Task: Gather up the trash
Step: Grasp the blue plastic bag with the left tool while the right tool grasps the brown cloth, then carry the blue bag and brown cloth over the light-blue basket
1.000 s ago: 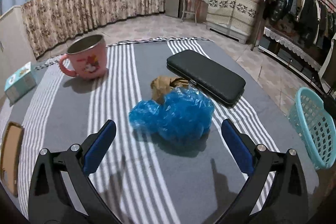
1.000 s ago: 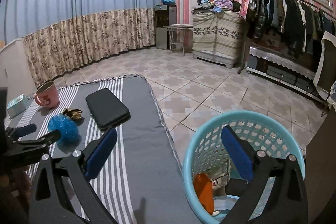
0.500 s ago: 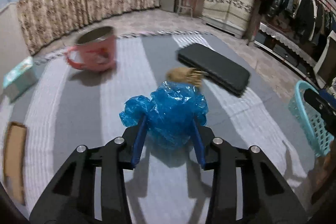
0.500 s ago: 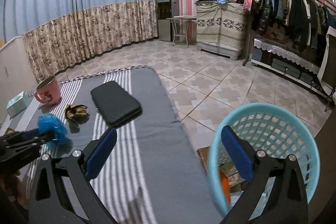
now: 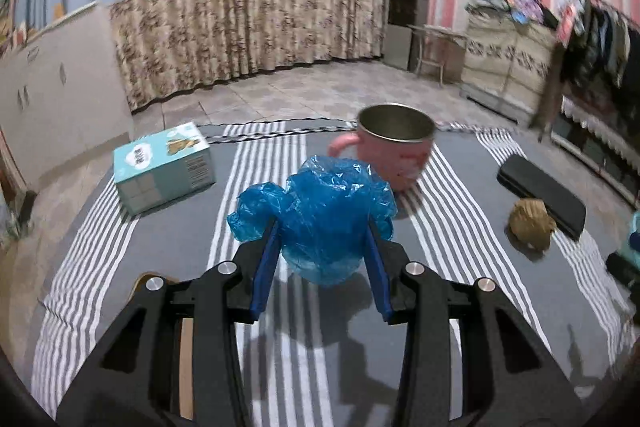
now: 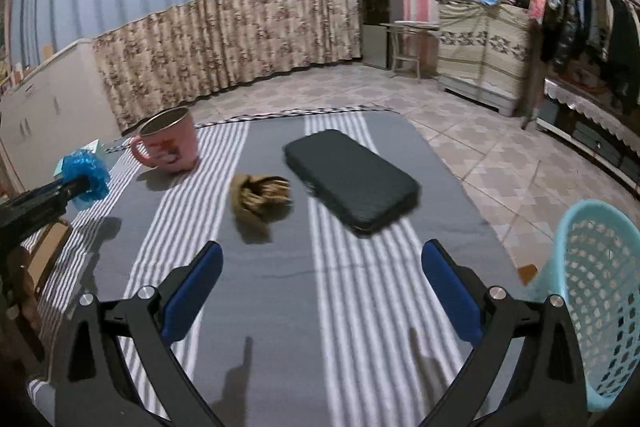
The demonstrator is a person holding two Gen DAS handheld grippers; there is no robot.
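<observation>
Since a second ago the left gripper (image 5: 322, 247) has closed on the blue plastic bag (image 5: 320, 219) and lifted it off the striped mat (image 5: 460, 267), now in front of the pink mug (image 5: 394, 151). Right gripper (image 6: 320, 291) wide, holding nothing, over mat near mug; brown paper wad (image 6: 258, 197) right of mug.

Your left gripper (image 5: 322, 239) now clamped on the blue plastic wad (image 5: 320, 215), jaws no longer wide, wad lifted off the striped tabletop (image 5: 460, 267), your right gripper (image 6: 320, 291) swung from the basket (image 6: 600, 299) toward the brown crumpled paper (image 6: 258, 197)
</observation>
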